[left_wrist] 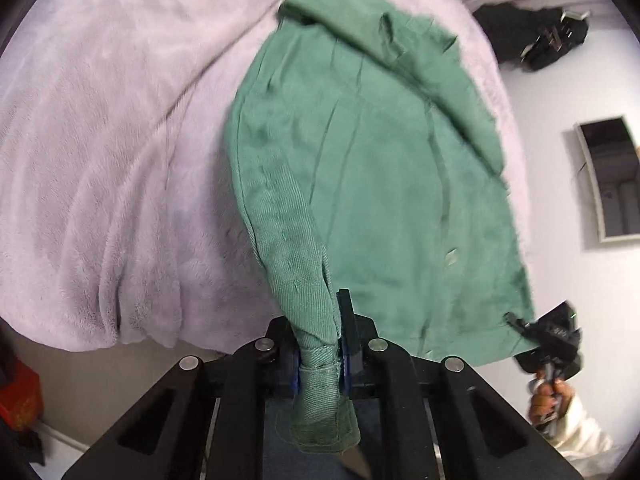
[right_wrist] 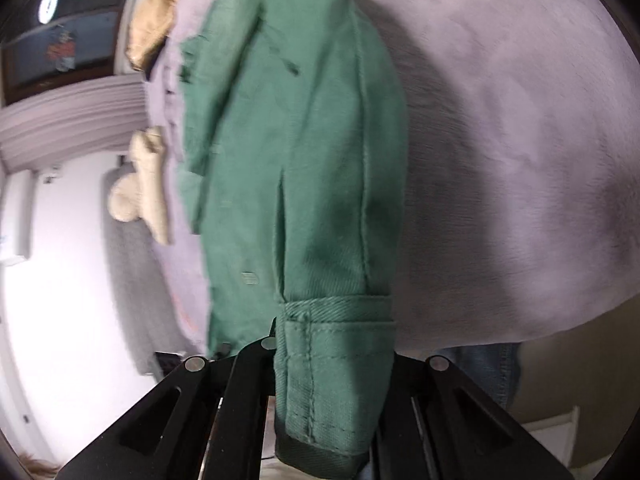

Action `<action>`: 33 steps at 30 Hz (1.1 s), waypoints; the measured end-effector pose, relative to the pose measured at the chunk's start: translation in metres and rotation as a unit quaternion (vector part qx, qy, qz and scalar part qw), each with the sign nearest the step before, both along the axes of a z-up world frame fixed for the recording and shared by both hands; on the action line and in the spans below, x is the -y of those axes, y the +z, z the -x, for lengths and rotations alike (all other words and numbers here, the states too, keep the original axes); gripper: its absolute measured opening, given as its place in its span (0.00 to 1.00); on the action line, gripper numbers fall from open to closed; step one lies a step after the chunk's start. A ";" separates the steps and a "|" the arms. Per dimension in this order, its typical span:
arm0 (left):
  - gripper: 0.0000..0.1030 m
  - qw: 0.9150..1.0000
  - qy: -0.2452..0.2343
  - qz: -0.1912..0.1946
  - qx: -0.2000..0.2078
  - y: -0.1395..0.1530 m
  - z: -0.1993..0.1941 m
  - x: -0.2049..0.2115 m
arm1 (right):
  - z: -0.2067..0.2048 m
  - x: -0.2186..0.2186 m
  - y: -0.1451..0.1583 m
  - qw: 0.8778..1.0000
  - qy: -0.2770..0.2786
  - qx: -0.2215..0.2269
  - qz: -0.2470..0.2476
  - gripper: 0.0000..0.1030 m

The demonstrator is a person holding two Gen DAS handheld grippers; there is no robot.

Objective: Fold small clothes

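Observation:
A green button-up garment (left_wrist: 372, 168) lies lengthwise on a lilac plush blanket (left_wrist: 100, 140). My left gripper (left_wrist: 326, 344) is shut on a twisted sleeve end, and the cuff (left_wrist: 324, 420) hangs back over the jaws. At the right edge of the left wrist view, my right gripper (left_wrist: 518, 324) pinches the garment's near hem corner, with a person's hand (left_wrist: 548, 396) on its handle. In the right wrist view the garment (right_wrist: 296, 152) stretches away, and a stitched cuff-like fold (right_wrist: 332, 380) drapes over my right gripper (right_wrist: 328, 352) and hides its fingertips.
Two beige plush toys (right_wrist: 154, 20) (right_wrist: 140, 188) lie at the blanket's far edge. A white wall with a dark recessed frame (left_wrist: 612, 176) is on the right, with a black object (left_wrist: 536, 36) beyond it. A red box (left_wrist: 20, 400) sits on the floor to the left. A jeans-clad leg (right_wrist: 488, 368) stands close.

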State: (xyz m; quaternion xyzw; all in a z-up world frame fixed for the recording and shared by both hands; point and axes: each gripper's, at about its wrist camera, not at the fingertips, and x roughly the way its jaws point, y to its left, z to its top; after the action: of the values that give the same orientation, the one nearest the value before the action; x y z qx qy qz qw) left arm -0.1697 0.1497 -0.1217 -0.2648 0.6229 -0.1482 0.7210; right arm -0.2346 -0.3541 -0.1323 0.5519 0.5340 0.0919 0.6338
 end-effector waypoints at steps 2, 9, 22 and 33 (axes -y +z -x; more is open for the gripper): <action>0.15 1.000 0.010 0.018 0.019 0.017 -0.006 -0.007 | -0.006 0.001 0.010 0.999 -0.013 0.024 -0.021 0.07; 0.15 0.995 0.024 0.053 0.079 0.068 -0.058 -0.008 | -0.055 0.004 0.049 0.992 -0.041 0.098 -0.070 0.07; 0.15 0.984 0.046 0.019 0.172 0.136 -0.254 0.033 | -0.265 0.035 0.096 0.982 -0.029 0.174 -0.068 0.07; 0.15 0.988 0.082 -0.100 0.084 0.025 -0.404 0.065 | -0.418 0.070 -0.035 0.999 -0.032 0.026 -0.027 0.08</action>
State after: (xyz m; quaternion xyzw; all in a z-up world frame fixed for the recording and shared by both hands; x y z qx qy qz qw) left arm 0.2345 0.0851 -0.0965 -0.2280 0.5481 -0.0474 0.8033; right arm 0.1830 -0.4240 -0.1675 0.5833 0.4967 0.0998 0.6349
